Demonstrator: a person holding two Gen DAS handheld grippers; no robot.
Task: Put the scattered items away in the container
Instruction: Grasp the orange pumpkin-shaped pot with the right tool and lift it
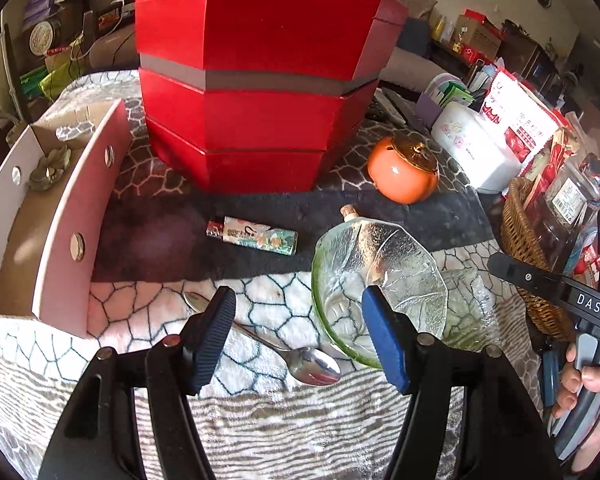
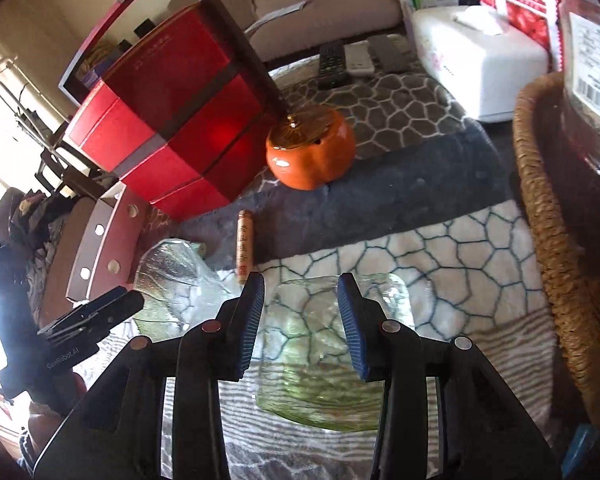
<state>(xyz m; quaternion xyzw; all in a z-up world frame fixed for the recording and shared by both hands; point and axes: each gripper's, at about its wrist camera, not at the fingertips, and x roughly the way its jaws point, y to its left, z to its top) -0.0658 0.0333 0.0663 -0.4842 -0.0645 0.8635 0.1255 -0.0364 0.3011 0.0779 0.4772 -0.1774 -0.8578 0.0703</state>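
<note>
The left hand-held gripper (image 1: pixel 298 316) hangs released over a spoon (image 1: pixel 300 360), its right finger hiding part of the tilted glass bowl (image 1: pixel 380 272). The right hand-held gripper (image 2: pixel 302 320) stands parted and empty over a flat glass dish (image 2: pixel 324 360), partly masked. Farther off lie a lighter (image 1: pixel 252 235) and an orange jar (image 1: pixel 402 170); the pink-walled container (image 1: pixel 80 216) is cut off at left.

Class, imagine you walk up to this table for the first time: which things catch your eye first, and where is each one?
The tall red stacked box dominates the back of the table. To its right sits a glossy orange pumpkin-shaped jar with a gold lid. Nearer the camera, a green-tinted glass bowl leans on the patterned blanket, a metal spoon lying beside it.
</note>
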